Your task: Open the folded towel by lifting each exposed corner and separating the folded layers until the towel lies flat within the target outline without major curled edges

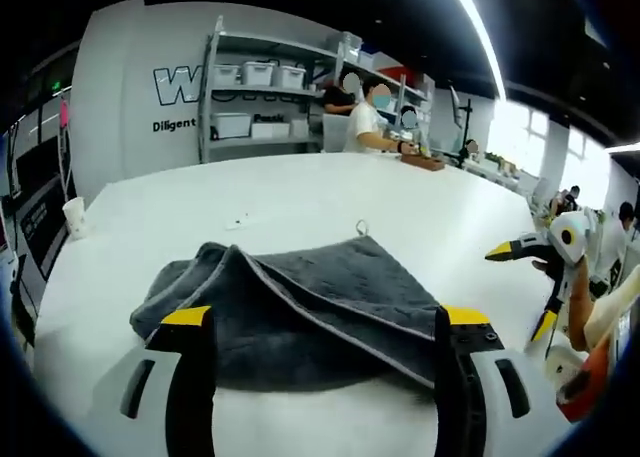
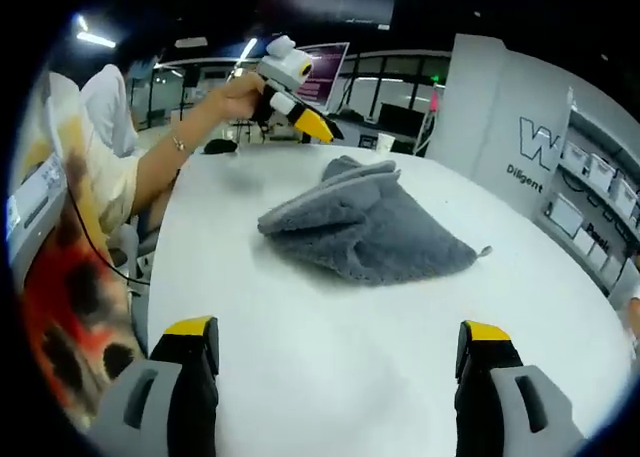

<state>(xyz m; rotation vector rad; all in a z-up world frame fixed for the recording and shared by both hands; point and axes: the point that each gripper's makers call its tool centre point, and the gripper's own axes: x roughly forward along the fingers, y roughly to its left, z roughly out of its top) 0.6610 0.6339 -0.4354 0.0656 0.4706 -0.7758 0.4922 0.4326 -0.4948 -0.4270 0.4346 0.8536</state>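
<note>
A dark grey folded towel lies on the white table, its top layers bunched into a ridge and a small hanging loop at its far corner. My left gripper is open, its yellow-tipped jaws standing on either side of the towel's near edge. My right gripper hovers open off the towel's right side. In the right gripper view the towel rests well ahead of my open right gripper, which has nothing between its jaws. A hand holds the left gripper just beyond the towel.
A paper cup stands near the table's left edge. Metal shelves with white bins rise behind the table, and a person sits at its far end. Bare table top spreads in front of the right gripper.
</note>
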